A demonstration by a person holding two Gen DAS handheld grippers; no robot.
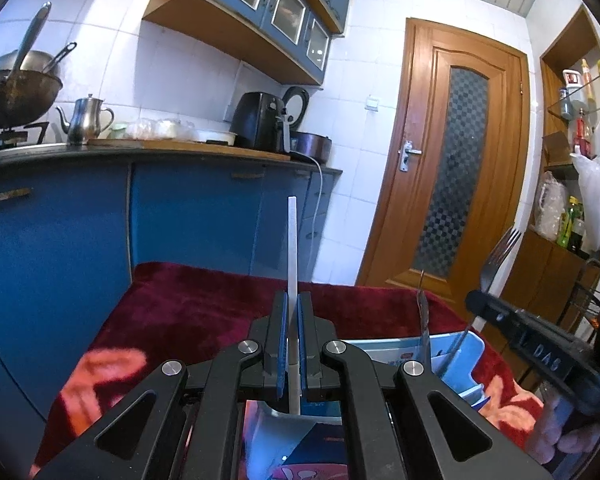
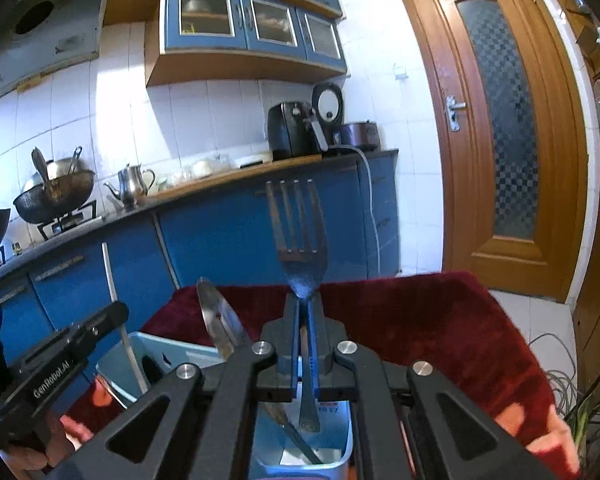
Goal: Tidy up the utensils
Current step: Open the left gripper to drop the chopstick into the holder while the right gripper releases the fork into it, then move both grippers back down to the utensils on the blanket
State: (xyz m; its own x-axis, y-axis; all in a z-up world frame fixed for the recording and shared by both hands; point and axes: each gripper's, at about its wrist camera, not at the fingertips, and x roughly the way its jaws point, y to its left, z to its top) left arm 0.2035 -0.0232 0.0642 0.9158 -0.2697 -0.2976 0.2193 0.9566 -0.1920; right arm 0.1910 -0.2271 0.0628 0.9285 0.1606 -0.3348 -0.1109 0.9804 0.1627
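My left gripper [image 1: 293, 296] is shut on a slim white stick [image 1: 292, 248] that stands upright, its lower end over the light blue utensil holder [image 1: 470, 346]. A table knife [image 1: 423, 316] stands in that holder, blade up. My right gripper [image 2: 303, 300] is shut on the neck of a metal fork [image 2: 300, 236], tines up, with the handle hanging into the utensil holder [image 2: 342, 446]. The knife [image 2: 216, 316] leans in the holder just left of the fork. The right gripper [image 1: 476, 300] with the fork [image 1: 500, 252] shows at the right of the left wrist view. The left gripper [image 2: 118, 316] and its stick [image 2: 129, 354] show at lower left.
The holder sits on a dark red plush cloth [image 2: 420, 320] with pink flowers. Behind are blue cabinets [image 1: 60, 240], a counter with a wok [image 1: 16, 92], a steel kettle [image 1: 86, 120] and a black air fryer [image 1: 260, 120]. A wooden door [image 1: 448, 168] stands at right; cables [image 2: 560, 380] lie on the floor.
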